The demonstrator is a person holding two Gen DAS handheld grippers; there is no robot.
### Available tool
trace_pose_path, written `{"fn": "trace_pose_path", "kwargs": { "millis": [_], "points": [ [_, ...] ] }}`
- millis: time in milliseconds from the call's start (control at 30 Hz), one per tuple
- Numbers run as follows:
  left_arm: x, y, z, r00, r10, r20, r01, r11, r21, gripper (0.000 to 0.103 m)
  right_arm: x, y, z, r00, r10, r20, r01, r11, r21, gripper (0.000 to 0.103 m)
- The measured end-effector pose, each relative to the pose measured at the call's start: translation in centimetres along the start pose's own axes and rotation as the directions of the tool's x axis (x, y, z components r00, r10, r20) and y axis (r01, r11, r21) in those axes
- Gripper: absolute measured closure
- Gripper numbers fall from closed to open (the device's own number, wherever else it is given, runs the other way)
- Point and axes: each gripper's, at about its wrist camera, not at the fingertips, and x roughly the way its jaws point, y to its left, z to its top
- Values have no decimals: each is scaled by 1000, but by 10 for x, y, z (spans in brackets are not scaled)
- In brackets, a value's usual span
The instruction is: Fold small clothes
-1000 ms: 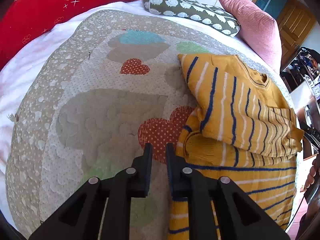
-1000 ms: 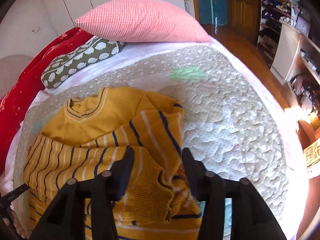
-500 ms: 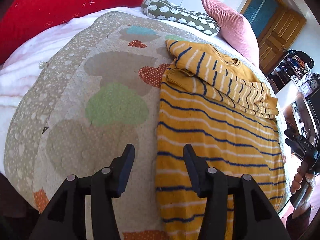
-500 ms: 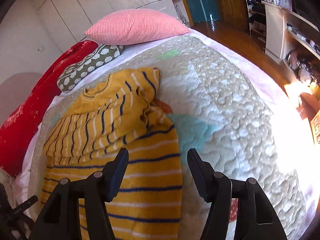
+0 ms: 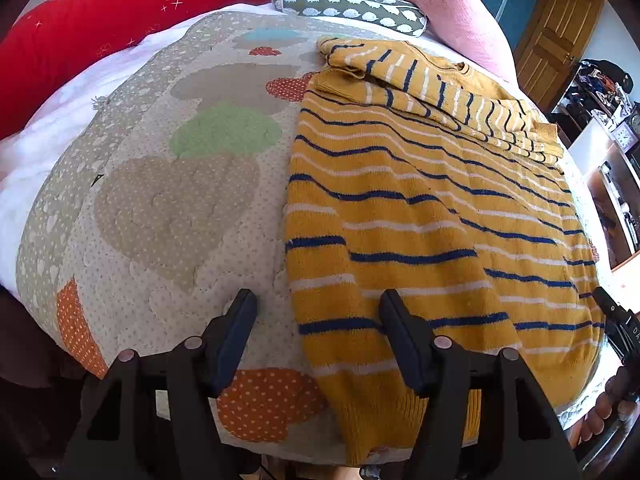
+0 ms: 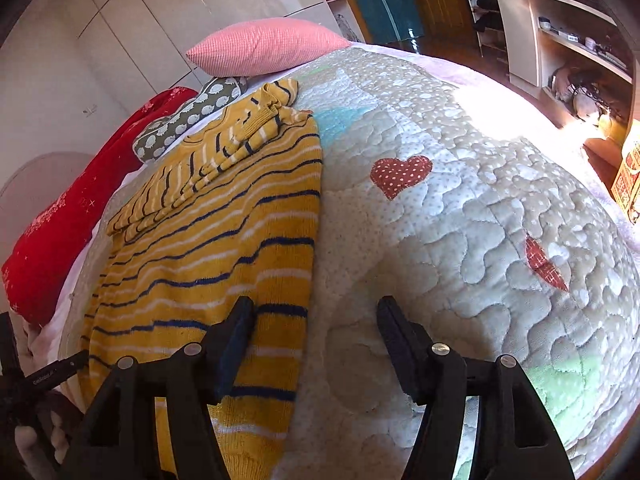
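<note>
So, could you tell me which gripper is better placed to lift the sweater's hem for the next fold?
Neither clearly. The left gripper and the right gripper are both open, each straddling its own bottom corner of the striped sweater. A two-handed lift looks likely.

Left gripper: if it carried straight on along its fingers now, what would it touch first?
Probably the left edge of the yellow striped sweater: the open left gripper straddles that edge where it meets the quilt. Height above the fabric is unclear.

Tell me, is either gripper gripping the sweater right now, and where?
Nothing is held. The left gripper and the right gripper are both open, each straddling a side edge of the striped sweater near its hem.
</note>
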Motion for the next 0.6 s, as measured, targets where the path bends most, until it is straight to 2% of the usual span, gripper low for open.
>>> {"fn": "trace_pose_path", "kwargs": {
  "millis": [133,267,433,533,567,600],
  "points": [
    [0,1,-4,1000,-17,-9,17,1000,-9,34,2,2,-2,1000,-6,16,6,1000,29,30],
    [1,2,-5,1000,-27,-10,27,1000,-12,32,6,8,-3,999,-32,30,31,999,9,26],
    [1,4,-7,998,-56,-5,56,998,-22,29,7,7,-6,999,-2,52,0,1000,25,20],
    [-4,8,-8,990,-144,-4,143,989,-34,31,6,7,-5,999,12,45,-13,1000,21,20],
    [-7,10,-10,980,-197,-3,196,980,-39,34,4,6,-6,999,24,41,-25,999,26,20],
    [-9,10,-11,969,-249,-7,248,968,-43,42,2,6,-6,998,44,36,-45,998,33,20]
  ]
}}
